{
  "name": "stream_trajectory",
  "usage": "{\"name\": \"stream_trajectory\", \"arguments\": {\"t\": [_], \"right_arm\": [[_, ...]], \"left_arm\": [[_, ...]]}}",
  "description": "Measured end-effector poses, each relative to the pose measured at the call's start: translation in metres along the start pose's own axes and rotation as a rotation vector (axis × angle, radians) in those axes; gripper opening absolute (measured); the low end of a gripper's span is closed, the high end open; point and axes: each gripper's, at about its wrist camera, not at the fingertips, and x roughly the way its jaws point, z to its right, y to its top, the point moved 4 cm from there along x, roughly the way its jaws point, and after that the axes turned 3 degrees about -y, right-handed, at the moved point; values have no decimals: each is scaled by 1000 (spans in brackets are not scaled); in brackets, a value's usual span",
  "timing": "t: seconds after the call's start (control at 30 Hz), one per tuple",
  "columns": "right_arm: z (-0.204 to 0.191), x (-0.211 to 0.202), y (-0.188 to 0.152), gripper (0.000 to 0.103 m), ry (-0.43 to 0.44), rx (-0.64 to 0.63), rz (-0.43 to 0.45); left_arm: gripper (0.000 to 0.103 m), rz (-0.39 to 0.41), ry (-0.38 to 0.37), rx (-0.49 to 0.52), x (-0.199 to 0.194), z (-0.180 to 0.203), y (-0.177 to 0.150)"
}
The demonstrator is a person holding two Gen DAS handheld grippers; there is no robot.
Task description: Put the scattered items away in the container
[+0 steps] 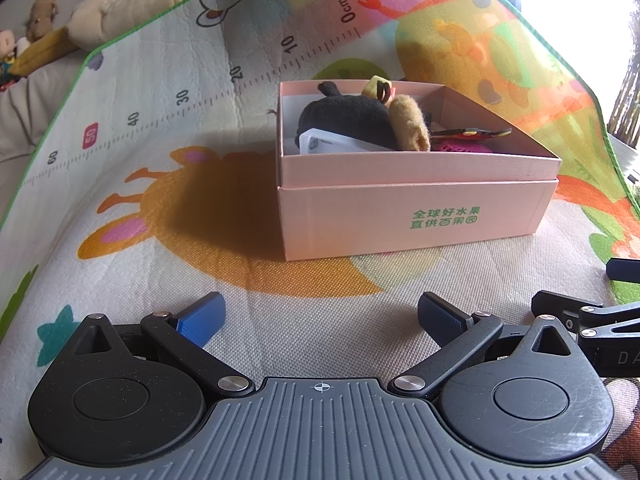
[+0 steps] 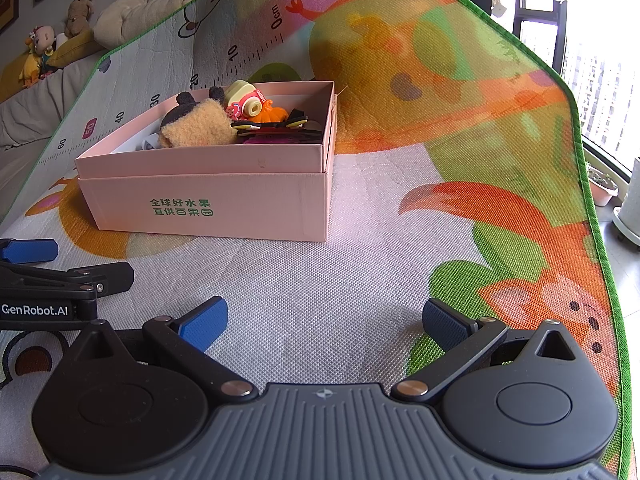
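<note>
Both the left gripper point(image 1: 322, 314) and right gripper point(image 2: 324, 316) are hovering wide apart and empty before the filled pink box point(image 1: 416, 208), so scanning the play mat point(image 2: 360, 280) for strays seems wise.

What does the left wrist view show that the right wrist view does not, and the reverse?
Only the left wrist view shows a white flat case leaning inside the pink box. Only the right wrist view shows a yellow-green toy with a pink band, an orange piece, and a window. Both show the box holding a black plush and a tan plush on the play mat, with both grippers' jaws open.
</note>
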Motion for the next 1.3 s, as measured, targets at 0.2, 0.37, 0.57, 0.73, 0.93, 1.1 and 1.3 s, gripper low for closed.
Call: {"name": "stream_trajectory", "arguments": {"t": [0.2, 0.37, 0.57, 0.73, 0.93, 1.1, 1.3], "right_arm": [[0, 0, 0, 103, 1, 1, 0], [0, 0, 0, 103, 1, 1, 0], [0, 0, 0, 103, 0, 1, 0], [-1, 0, 0, 103, 0, 1, 0], [0, 0, 0, 103, 0, 1, 0], [0, 0, 0, 103, 0, 1, 0], [0, 0, 0, 103, 1, 1, 0]], "left_arm": [[103, 0, 0, 1, 0, 1, 0], [103, -1, 2, 2, 0, 1, 0], [103, -5, -7, 3, 0, 1, 0], [103, -58, -24, -3, -5, 0, 0], [103, -55, -17, 3, -10, 3, -6], [103, -54, -18, 2, -10, 2, -5], [103, -50, -16, 1, -9, 3, -5]]}}
